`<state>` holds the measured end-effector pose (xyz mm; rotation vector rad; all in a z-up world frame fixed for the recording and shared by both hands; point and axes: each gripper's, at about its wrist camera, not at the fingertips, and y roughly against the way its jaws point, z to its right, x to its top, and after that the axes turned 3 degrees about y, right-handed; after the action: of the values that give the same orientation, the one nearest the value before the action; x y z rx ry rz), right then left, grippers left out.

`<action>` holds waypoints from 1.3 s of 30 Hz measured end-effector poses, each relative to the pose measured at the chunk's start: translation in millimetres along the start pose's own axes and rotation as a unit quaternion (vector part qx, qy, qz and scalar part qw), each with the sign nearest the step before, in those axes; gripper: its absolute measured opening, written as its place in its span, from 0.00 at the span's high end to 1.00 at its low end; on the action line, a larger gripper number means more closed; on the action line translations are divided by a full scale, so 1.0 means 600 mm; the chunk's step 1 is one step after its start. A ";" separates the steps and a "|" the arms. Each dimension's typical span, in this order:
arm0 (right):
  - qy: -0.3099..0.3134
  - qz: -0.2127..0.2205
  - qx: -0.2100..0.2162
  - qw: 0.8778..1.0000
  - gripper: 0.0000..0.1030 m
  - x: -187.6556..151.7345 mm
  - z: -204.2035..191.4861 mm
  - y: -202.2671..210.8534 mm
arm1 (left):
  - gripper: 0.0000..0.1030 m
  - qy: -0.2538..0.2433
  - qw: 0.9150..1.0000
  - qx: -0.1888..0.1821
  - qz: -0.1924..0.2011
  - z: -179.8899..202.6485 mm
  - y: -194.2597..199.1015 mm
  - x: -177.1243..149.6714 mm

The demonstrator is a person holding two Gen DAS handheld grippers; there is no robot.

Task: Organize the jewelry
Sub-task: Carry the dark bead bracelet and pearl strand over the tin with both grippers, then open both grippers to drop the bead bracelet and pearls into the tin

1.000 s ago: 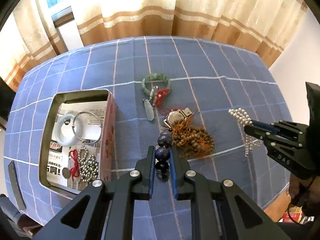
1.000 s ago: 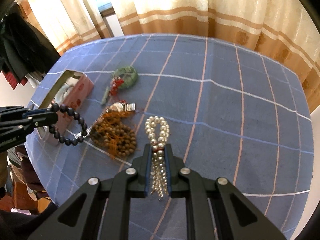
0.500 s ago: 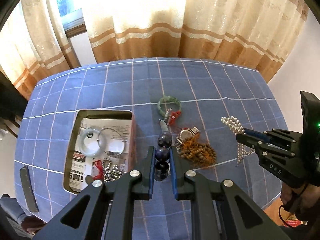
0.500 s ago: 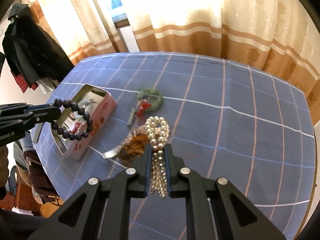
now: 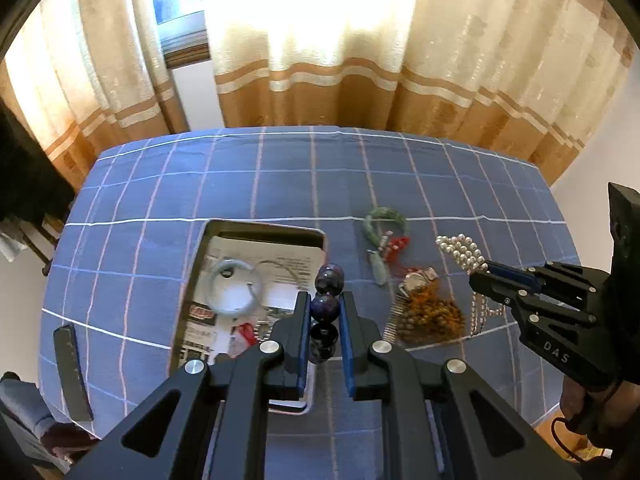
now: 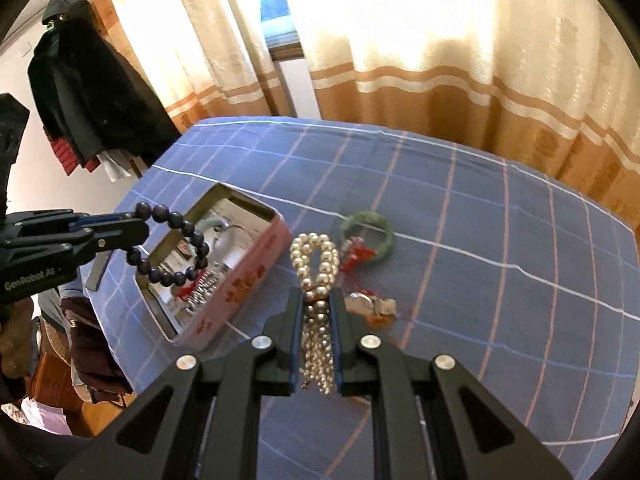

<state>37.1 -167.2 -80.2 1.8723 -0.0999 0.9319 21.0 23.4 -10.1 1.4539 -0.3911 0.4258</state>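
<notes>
Left tool (image 5: 325,320): black jaws with blue pads, clamped on a dark bead bracelet (image 5: 327,312). Beads round, glossy, purple-black; three show stacked between the pads at lower centre of the left view. In the right view the same bracelet (image 6: 172,242) hangs as a full loop from the left tool (image 6: 138,226) at mid left, above the tin.

Right tool (image 6: 316,328): jaws closed on a pearl strand (image 6: 316,276). Pearls small, cream, shiny; a doubled loop stands out past the tips, loose ends hang behind the pads. In the left view the right tool (image 5: 480,276) enters from the right edge with the pearls (image 5: 460,250) at its tip, raised off the cloth.

Tin (image 5: 192,280): rectangular, rounded corners, metal rim, pink outer wall, open top, left of centre on the worktop (image 5: 160,184). Lined with printed paper. Inside: a pale smooth bangle (image 5: 234,292), a thin wire ring, small silvery beads and a red bit, partly hidden by the left tool.

Right of the tin, on the cloth: a heap of brown wooden beads (image 5: 432,316) with orange threads, a metal watch (image 5: 420,278) touching it, then farther back a green bangle (image 5: 386,220) with red cord.

Cloth blue, white and pink grid lines. Flat dark bar (image 5: 72,372) at lower left. Beige and tan curtains (image 5: 360,60) behind.
</notes>
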 end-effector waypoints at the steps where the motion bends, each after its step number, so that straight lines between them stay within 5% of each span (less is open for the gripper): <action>1: 0.003 0.001 0.003 1.000 0.86 0.005 -0.007 -0.003 | 0.88 0.003 1.000 0.001 0.001 -0.005 0.001 0.000; 23: 0.098 -0.026 0.093 0.990 0.86 0.045 -0.174 -0.098 | 0.87 0.076 0.996 0.049 -0.013 -0.150 -0.015 -0.028; 39: 0.125 -0.076 0.097 0.984 0.86 0.025 -0.220 -0.192 | 0.87 0.083 0.994 0.043 -0.051 -0.179 -0.079 -0.052</action>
<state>26.3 1.0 -129.3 1.8925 0.2919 1.0933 17.6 125.8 -75.3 1.5027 -0.1660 0.4812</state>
